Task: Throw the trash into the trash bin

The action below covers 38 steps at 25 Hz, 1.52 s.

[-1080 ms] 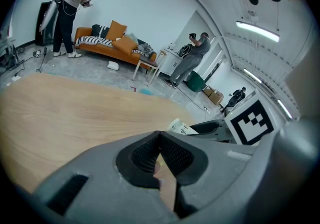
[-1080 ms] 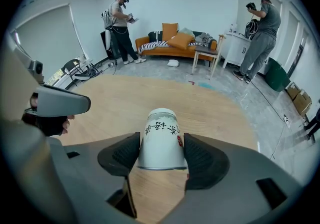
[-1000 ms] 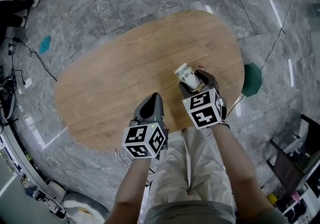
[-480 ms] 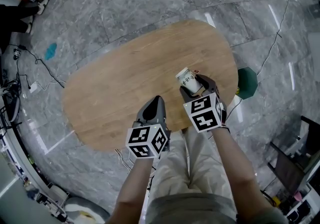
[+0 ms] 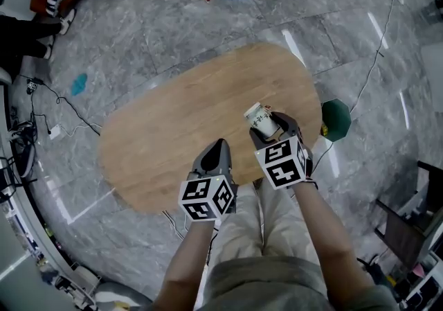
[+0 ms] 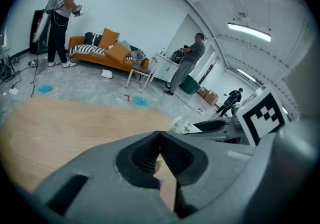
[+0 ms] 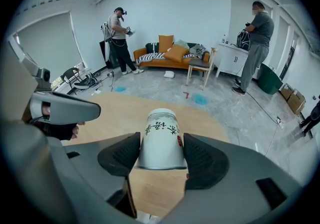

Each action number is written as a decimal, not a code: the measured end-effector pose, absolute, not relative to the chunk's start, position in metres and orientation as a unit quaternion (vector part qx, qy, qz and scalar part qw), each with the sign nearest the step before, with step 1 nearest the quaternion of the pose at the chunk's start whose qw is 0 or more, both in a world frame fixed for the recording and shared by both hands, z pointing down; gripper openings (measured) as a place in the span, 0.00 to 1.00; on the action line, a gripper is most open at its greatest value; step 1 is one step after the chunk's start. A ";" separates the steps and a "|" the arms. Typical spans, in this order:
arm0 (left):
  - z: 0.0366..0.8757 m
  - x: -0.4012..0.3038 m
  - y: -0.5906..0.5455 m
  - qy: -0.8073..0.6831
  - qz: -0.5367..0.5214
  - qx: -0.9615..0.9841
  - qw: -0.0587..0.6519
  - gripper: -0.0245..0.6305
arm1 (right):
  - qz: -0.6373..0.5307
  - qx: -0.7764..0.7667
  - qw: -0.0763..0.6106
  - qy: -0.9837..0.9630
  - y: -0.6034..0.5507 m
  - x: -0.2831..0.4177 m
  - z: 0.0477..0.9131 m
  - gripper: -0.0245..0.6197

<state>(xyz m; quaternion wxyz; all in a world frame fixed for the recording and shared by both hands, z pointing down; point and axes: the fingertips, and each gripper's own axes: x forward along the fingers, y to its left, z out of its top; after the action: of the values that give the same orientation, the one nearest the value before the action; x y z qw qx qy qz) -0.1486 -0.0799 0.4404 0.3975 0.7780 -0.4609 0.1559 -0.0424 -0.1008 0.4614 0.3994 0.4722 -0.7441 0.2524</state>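
Between the jaws of the right gripper (image 5: 272, 129) in the head view, the paper cup (image 5: 261, 120) is riding clamped, its top end poking out ahead of the jaw tips. Compared with a second ago, the desk (image 5: 173, 136) is looking smaller and more floor is showing around it, so the person is likely straightening up or backing off while the grip is holding as before. The left gripper (image 5: 219, 145) is hanging just to the left of the right jaws, as before. Off to the right of the right jaws, beyond the desk edge, a dark green container (image 5: 335, 120) is standing on the floor, probably the trash bin.

Ahead of the left jaws in the left gripper view, only bare desk is lying; these jaws are meeting at their tips with nothing between them.

Between the dark pads in the right gripper view, the cup (image 7: 161, 138) is sitting squeezed on both sides, with printed characters on its wall and desk wood below it.

Pick-up therefore seems finished and the carry is under way; the next move is likely a swing rightward to the green container.
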 end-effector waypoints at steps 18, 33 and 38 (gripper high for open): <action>0.358 -0.124 -0.075 -0.412 0.164 0.823 0.355 0.04 | 0.235 0.513 0.373 -0.737 -0.075 -0.028 0.363 0.43; 0.310 -0.095 -0.069 -0.362 0.167 0.857 0.326 0.04 | 0.220 0.543 0.364 -0.724 -0.053 -0.011 0.312 0.43; 0.297 -0.091 -0.069 -0.352 0.168 0.865 0.316 0.04 | 0.210 0.551 0.362 -0.722 -0.052 -0.006 0.297 0.43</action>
<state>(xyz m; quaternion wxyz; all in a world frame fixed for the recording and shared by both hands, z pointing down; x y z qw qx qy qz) -0.0908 -0.0689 0.2968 0.3159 0.8648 -0.3521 0.1681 -0.0062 -0.0517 0.2972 0.3618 0.5505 -0.7223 0.2103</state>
